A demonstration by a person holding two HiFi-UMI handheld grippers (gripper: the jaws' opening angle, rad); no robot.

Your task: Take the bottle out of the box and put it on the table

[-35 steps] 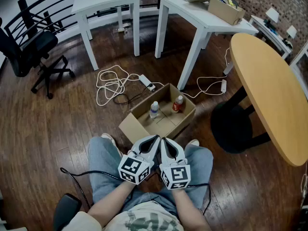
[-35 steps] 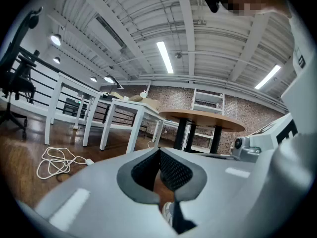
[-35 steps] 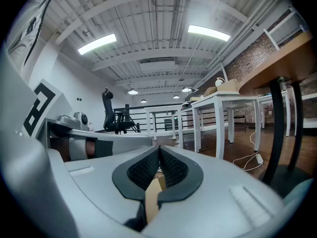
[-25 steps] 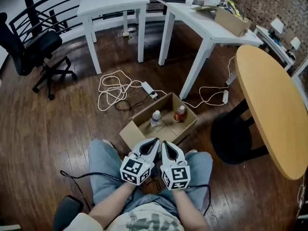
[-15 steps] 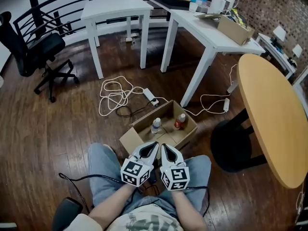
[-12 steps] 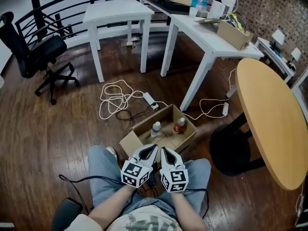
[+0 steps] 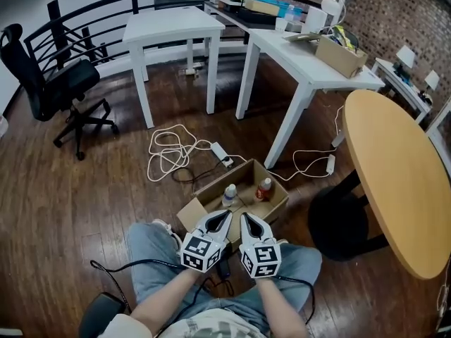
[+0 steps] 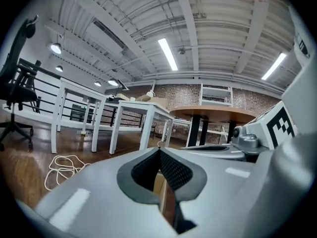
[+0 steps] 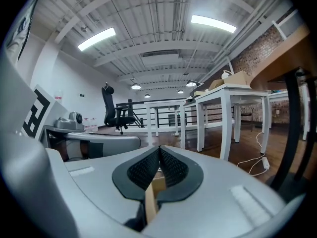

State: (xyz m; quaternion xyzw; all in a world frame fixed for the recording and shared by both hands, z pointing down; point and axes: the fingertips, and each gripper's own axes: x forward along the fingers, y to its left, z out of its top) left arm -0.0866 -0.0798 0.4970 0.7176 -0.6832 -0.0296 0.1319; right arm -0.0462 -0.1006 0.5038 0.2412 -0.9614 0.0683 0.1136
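Left gripper point(image 7: 223, 217) and right gripper point(image 7: 246, 219) edged toward box point(image 7: 197, 206) ahead of jaws | both jaws clenched, empty | bottle point(image 7: 230, 194) ungrasped; approach only

The left gripper point(image 7: 226, 215) and right gripper point(image 7: 246, 217) cover the near wall of the box point(image 7: 197, 208) (head view). Labels on the clear bottle point(image 7: 230, 195) and the apparently red bottle point(image 7: 263, 189) are too small to read.
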